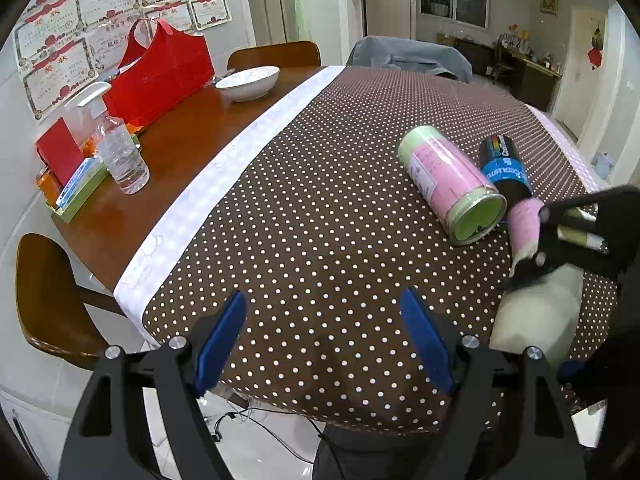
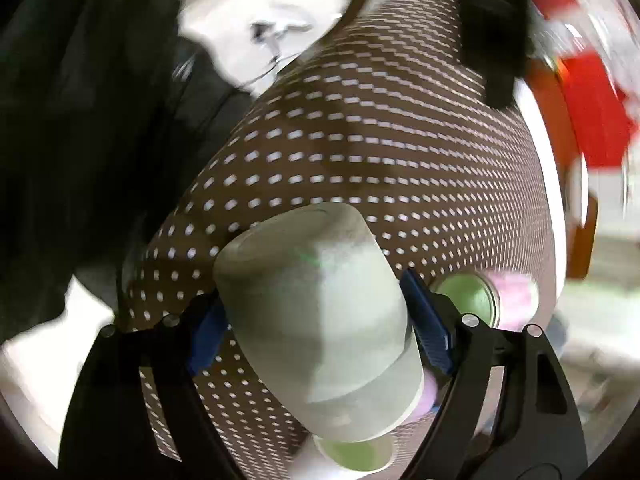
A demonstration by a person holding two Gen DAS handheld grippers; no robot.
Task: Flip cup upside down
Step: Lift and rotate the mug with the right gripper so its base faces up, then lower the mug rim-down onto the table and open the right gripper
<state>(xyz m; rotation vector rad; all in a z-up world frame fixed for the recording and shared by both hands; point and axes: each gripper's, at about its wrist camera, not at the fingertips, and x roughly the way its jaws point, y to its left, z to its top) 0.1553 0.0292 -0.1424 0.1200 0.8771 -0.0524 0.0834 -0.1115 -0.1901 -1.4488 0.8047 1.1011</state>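
The left gripper (image 1: 323, 334) hangs released over the polka-dot tablecloth (image 1: 320, 200); the right gripper (image 2: 316, 320) grasps one pale cup (image 2: 320, 320), tilted above the cloth; beyond lie two cans: a pink-and-green can (image 1: 452, 184) and a black-and-blue can (image 1: 506, 166).

Red characters "奖状" head the certificates (image 1: 60, 52) on the wall, far left of the left tongs (image 1: 324, 344). The black-and-blue can (image 1: 506, 168) ahead to the right carries lettering too distorted to read.

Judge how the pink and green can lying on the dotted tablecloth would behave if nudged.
The pink and green can lies on its side, so it would probably roll. It rests beside the black and blue can, which might block it. The cloth could slow it.
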